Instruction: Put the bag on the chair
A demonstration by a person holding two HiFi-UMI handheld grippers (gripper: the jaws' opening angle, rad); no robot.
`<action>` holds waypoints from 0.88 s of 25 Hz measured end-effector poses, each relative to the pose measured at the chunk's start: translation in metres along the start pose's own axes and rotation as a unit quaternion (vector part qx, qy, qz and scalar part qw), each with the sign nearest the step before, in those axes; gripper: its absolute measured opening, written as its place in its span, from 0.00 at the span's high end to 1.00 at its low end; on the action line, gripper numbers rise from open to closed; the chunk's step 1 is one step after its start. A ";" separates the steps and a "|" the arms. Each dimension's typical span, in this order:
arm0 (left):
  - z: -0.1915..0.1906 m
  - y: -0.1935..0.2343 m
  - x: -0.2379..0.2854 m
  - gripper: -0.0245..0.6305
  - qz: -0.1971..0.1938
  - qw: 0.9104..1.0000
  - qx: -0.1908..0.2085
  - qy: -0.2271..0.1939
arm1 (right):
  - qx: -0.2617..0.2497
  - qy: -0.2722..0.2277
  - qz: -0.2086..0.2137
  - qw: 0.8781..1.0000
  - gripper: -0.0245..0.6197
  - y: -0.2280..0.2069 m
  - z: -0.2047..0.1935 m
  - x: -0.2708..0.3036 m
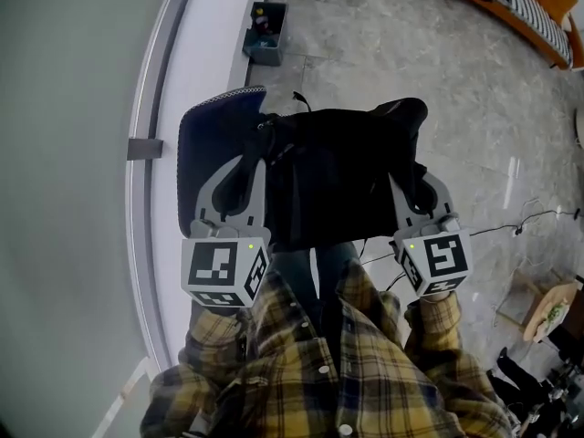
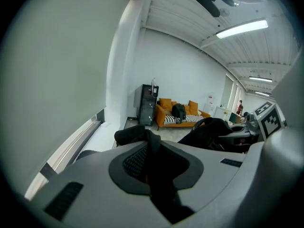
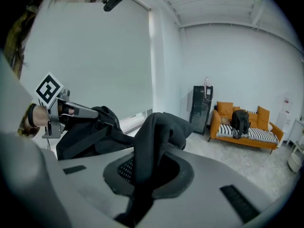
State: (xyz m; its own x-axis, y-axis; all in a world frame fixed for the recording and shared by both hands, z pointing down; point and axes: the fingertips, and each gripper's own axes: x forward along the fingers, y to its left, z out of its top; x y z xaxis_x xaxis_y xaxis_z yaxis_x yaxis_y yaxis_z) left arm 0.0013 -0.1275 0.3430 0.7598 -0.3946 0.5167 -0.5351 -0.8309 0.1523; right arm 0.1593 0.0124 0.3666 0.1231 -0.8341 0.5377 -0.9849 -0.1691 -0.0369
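Black bag (image 1: 338, 176) held above the chair (image 1: 205, 140) (blue seat visible at the bag's 9 o'clock). Left gripper (image 1: 245, 173) and right gripper (image 1: 412, 188): fingers clamped on bag fabric at 8 and 4 o'clock.

We wear a long-sleeved shirt (image 1: 383, 372) in yellow, brown and dark-blue plaid, fastened with pale round buttons (image 1: 323, 369). We carry two identical units, the left gripper (image 1: 245, 167) and the right gripper (image 1: 418, 185), each with a light-grey moulded shell. Each unit ends at the rear in a white cube (image 1: 224, 270) bearing black square markers, with one small green lamp (image 1: 248, 245) lit on its upper edge. Black, mesh-textured pads (image 2: 135, 161) line the jaws.
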 end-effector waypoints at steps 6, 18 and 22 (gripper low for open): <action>-0.027 0.000 0.021 0.87 0.003 1.000 -0.009 0.013 | 0.005 0.018 0.002 1.000 0.91 -0.009 -0.029 0.019; -0.099 0.025 0.058 0.87 0.036 0.998 -0.023 0.040 | 0.012 0.053 0.016 0.998 0.91 -0.001 -0.097 0.072; -0.120 0.031 0.070 0.87 0.041 0.997 -0.028 0.051 | 0.014 0.067 0.020 0.997 0.91 0.000 -0.118 0.087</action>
State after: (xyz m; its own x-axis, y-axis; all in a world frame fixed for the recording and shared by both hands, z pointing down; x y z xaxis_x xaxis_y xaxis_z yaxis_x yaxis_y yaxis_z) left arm -0.0066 -0.1343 0.4846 0.6733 -0.4156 0.6115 -0.6153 -0.7735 0.1517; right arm 0.1558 0.0016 0.5125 0.0640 -0.7628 0.6434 -0.9847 -0.1529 -0.0833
